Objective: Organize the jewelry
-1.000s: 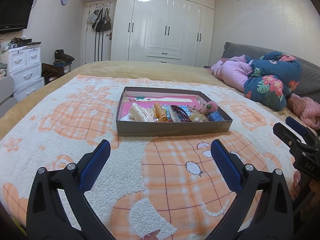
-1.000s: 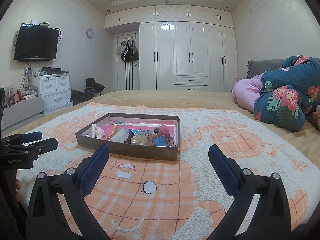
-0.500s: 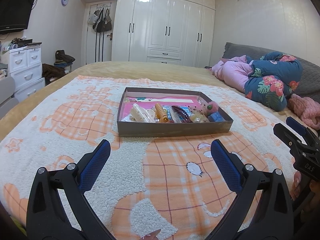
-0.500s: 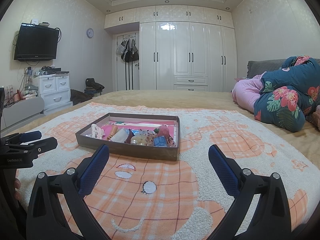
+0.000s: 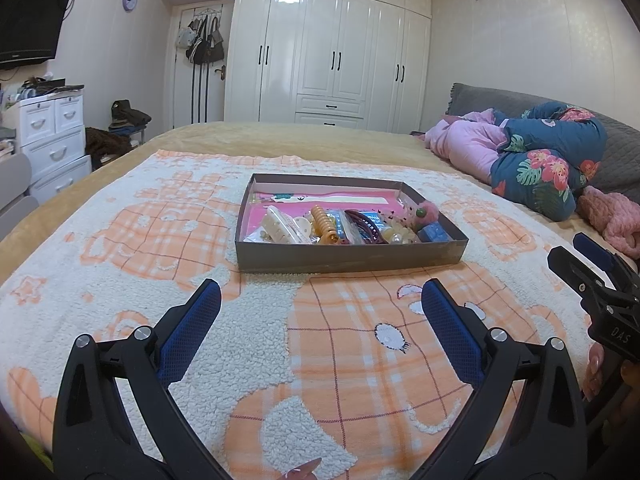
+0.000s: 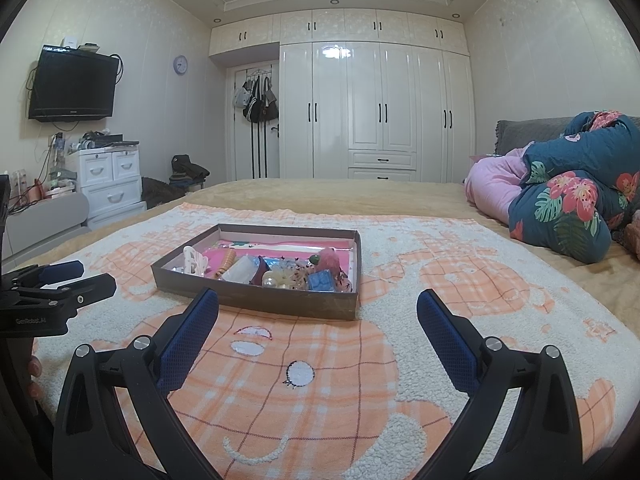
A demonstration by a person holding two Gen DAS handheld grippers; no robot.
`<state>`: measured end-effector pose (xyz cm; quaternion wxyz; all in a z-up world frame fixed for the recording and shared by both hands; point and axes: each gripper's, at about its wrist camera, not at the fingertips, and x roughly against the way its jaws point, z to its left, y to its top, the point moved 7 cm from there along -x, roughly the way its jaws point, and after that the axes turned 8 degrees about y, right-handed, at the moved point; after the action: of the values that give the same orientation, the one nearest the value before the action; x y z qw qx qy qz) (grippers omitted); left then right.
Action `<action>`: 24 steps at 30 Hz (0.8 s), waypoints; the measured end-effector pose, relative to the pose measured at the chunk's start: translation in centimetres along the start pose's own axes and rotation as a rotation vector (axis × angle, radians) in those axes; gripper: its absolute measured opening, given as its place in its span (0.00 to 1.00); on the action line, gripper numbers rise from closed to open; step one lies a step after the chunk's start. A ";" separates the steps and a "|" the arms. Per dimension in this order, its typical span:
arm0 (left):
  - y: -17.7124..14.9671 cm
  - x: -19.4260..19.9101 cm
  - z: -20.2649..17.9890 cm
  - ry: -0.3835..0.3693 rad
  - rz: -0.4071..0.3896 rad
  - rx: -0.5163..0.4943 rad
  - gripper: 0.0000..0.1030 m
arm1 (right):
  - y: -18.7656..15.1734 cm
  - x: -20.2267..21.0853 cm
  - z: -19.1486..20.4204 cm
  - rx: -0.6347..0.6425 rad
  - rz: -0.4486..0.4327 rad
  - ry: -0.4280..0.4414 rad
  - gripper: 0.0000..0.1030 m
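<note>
Bedroom w/ white built-in wardrobe [image 6: 376, 120]; bed covered by fleecy cream-and-orange plaid blanket [image 5: 340, 360].
Item: shallow brown cardboard tray, pink-lined [image 5: 348, 258], flat on blanket, centre.
Contents, heaped at near end: cream plastic claw clip [image 5: 280, 228], amber spiral hair clip [image 5: 325, 226], dark red hair comb [image 5: 366, 226], blue block [image 5: 434, 234], beads; rest too small to tell.
Left gripper [image 5: 320, 312]: released, blue pads wide apart, empty; tray well ahead, clear of the tips.
Right gripper [image 6: 318, 318]: released, empty; tray ahead, slightly left.
</note>
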<state>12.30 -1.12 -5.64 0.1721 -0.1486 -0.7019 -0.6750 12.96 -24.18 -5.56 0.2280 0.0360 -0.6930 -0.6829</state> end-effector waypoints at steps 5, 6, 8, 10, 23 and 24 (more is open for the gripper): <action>0.0 -0.1 0.1 0.001 0.001 -0.001 0.89 | -0.1 0.0 0.1 0.000 0.002 0.000 0.94; 0.0 -0.1 0.1 0.002 0.001 -0.001 0.89 | -0.1 0.0 0.1 0.001 0.002 -0.001 0.94; 0.0 -0.1 0.1 0.001 0.001 -0.001 0.89 | -0.1 0.0 0.1 0.000 0.002 0.000 0.94; 0.0 -0.1 0.1 0.001 0.001 -0.002 0.89 | -0.1 0.0 0.1 0.000 0.001 0.000 0.94; -0.1 -0.3 0.3 0.008 0.002 -0.003 0.89 | -0.2 -0.1 0.2 0.002 0.003 -0.001 0.94; -0.1 -0.3 0.5 0.009 0.001 -0.003 0.89 | -0.2 -0.1 0.2 0.001 0.004 -0.002 0.94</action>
<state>12.45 -0.67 -5.89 0.1752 -0.1463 -0.7002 -0.6765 12.92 -23.96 -5.77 0.2288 0.0342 -0.6937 -0.6822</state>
